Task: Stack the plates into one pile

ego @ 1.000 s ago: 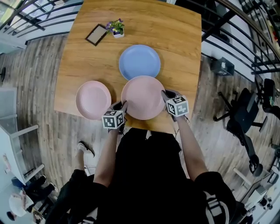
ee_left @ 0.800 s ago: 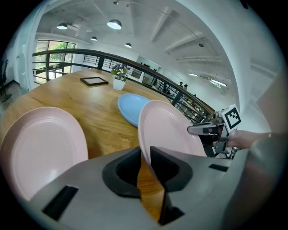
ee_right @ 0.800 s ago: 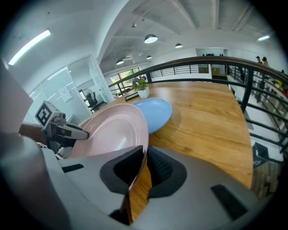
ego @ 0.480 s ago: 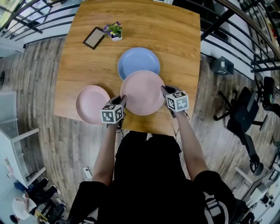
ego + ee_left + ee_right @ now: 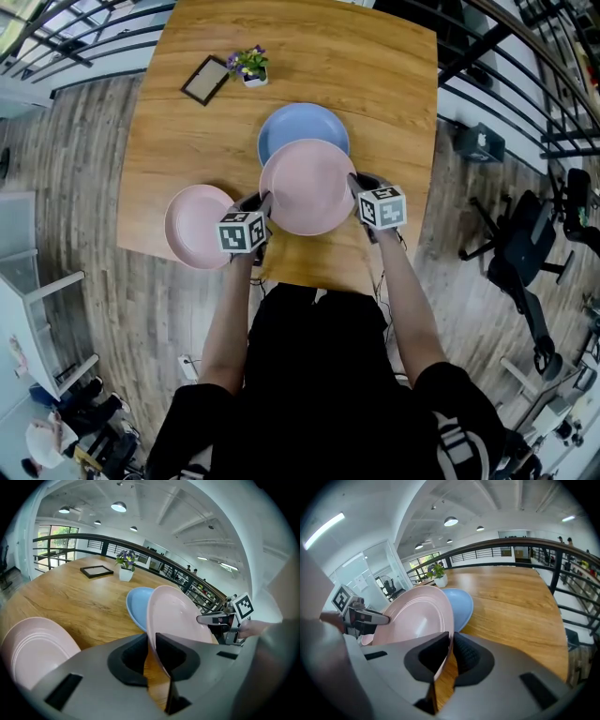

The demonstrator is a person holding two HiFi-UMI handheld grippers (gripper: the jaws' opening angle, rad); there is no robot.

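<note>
A large pink plate (image 5: 307,186) hangs above the wooden table (image 5: 375,75), held at both sides. My left gripper (image 5: 264,202) is shut on its left rim, and its jaws have just been closing on that rim (image 5: 152,641). My right gripper (image 5: 354,181) is shut on the right rim (image 5: 451,644). The plate (image 5: 176,616) overlaps the near part of a blue plate (image 5: 302,120), which lies flat on the table behind it (image 5: 460,606). A smaller pink plate (image 5: 195,225) lies at the table's front left (image 5: 33,644).
A small potted plant (image 5: 249,66) and a dark picture frame (image 5: 205,80) stand at the table's far left. The table's front edge runs just below the grippers. Black railings and an office chair (image 5: 525,253) are off to the right.
Both grippers have carried the large pink plate away from the person, from beside the blue plate to over its near part. The other two plates have not moved.
</note>
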